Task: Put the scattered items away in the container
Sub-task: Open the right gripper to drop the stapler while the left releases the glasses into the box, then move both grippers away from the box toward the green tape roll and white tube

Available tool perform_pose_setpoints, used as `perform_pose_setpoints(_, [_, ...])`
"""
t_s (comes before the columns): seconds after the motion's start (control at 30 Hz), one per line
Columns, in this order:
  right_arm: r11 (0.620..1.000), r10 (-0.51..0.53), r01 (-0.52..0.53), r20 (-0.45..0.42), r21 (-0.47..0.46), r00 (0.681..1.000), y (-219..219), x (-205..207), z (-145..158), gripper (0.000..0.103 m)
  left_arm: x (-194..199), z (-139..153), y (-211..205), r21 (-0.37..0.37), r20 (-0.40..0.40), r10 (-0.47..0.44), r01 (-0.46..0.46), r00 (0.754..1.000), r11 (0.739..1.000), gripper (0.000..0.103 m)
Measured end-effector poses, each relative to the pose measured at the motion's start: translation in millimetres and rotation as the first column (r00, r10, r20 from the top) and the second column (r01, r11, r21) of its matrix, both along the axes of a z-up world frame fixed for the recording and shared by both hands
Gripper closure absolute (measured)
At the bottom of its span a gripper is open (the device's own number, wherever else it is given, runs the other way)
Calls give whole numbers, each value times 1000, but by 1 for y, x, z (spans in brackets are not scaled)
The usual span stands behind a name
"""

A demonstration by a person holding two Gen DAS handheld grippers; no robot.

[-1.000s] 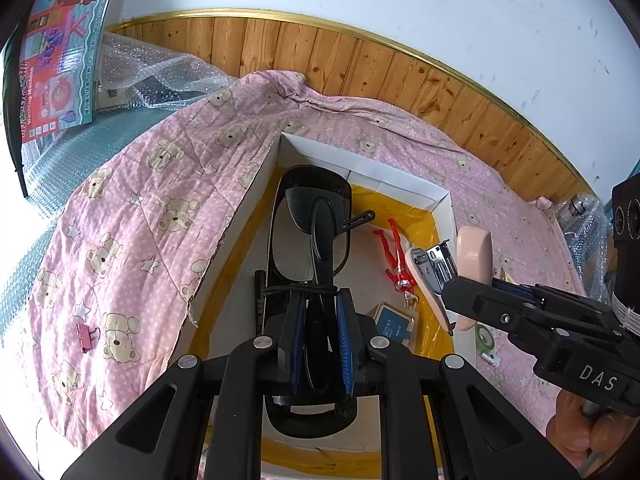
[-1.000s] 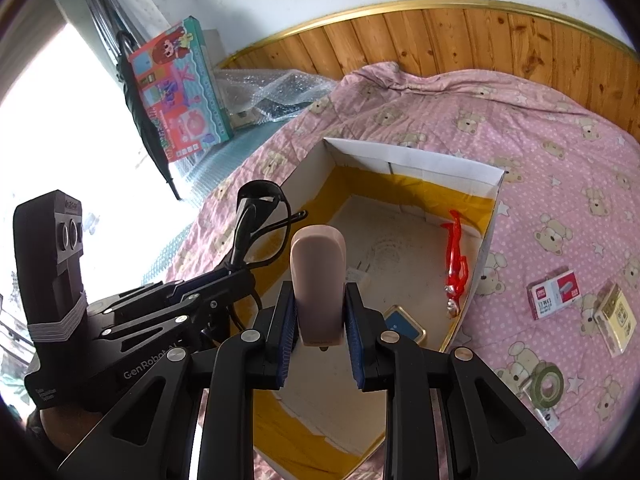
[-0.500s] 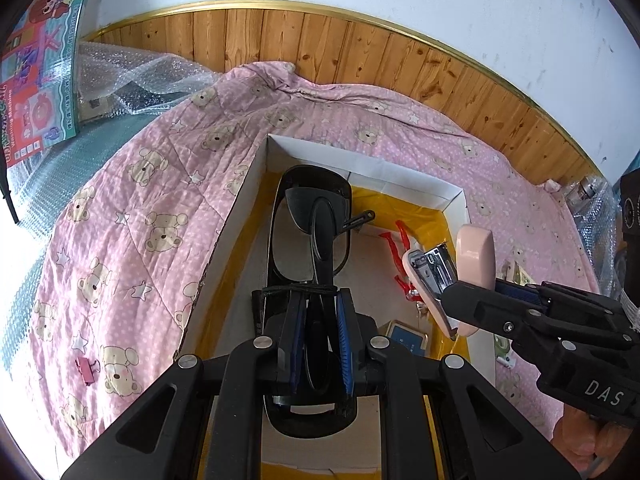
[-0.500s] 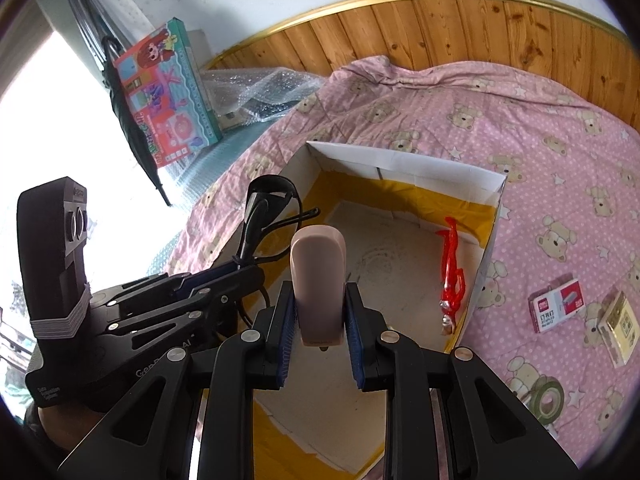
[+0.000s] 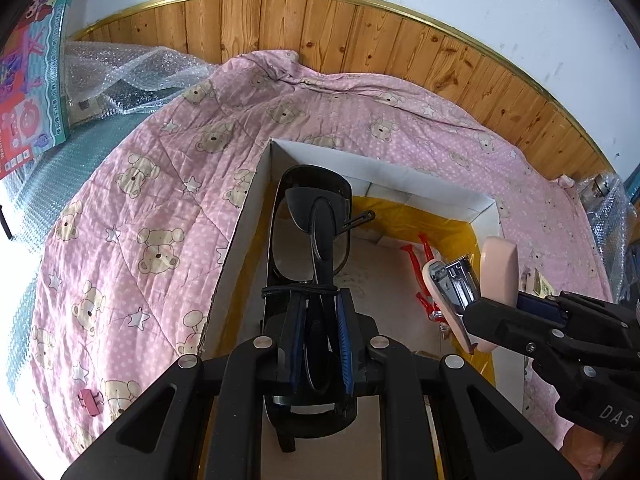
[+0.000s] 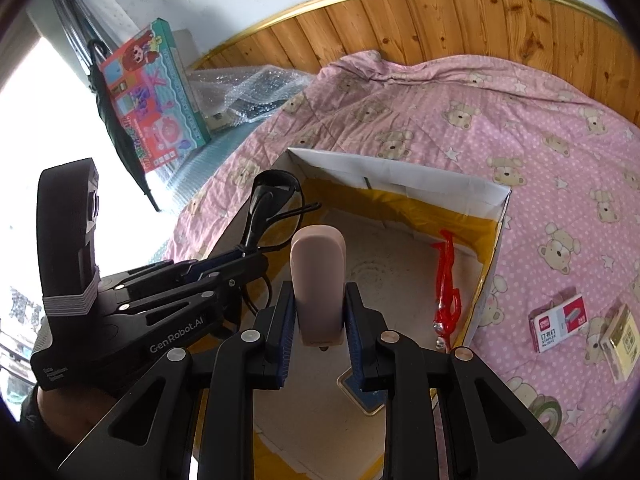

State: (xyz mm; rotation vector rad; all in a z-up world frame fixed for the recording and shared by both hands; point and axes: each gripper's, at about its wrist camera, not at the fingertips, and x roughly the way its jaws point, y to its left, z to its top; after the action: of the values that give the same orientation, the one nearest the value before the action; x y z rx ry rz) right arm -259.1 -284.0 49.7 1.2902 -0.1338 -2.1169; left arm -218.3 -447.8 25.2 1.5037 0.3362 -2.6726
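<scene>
My left gripper (image 5: 318, 332) is shut on a pair of black sunglasses (image 5: 312, 224), held over the left side of an open cardboard box (image 5: 400, 172) with yellow-lined walls. My right gripper (image 6: 319, 320) is shut on a pink stapler (image 6: 318, 276), also over the box; the left wrist view shows the stapler (image 5: 472, 292) with its metal underside showing, near the box's right wall. A red toy (image 6: 446, 280) and a blue card (image 6: 368, 394) lie on the box floor. The sunglasses (image 6: 272, 200) stick up from the left gripper (image 6: 240, 260).
The box (image 6: 400, 172) sits on a pink bear-print quilt (image 6: 520, 128). To its right lie a red staple box (image 6: 560, 322), a yellow box (image 6: 622, 342) and a tape roll (image 6: 546, 410). A pink clip (image 5: 90, 400) lies at the left. Bubble wrap (image 5: 132, 76) and a toy box (image 6: 156, 92) are behind.
Both grippers have moved forward over the box with their loads. The box now looks closer and the stapler sits lower and nearer its right wall. Neither grip has changed.
</scene>
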Motion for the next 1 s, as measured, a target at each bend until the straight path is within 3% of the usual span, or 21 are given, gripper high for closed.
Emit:
perform_pose_setpoints(0.17, [1000,-16,16,11,10,1000,-2,-12,-9,78,-16,-12,-4,-9,20,-2,2,1000,1000,86])
perform_pose_setpoints(0.33, [999,-51,51,49,10,998,3,-24,-26,69,-22,-23,-20,58,2,52,-52,999,997,79])
perform_pose_setpoints(0.4, [998,-61,60,58,9,996,8,-23,-28,69,-14,-16,-22,79,-29,66,-64,997,995,65])
perform_pose_setpoints(0.43, [998,-66,66,61,9,996,11,-22,-28,69,-9,-12,-22,69,-39,79,-77,996,995,64])
perform_pose_setpoints(0.67, [994,-97,100,91,-36,991,33,-6,-23,69,30,14,-35,132,-84,155,-143,984,981,64])
perform_pose_setpoints(1.0, [994,-81,89,120,-61,989,43,36,-18,69,76,30,0,190,-87,140,-121,986,974,64])
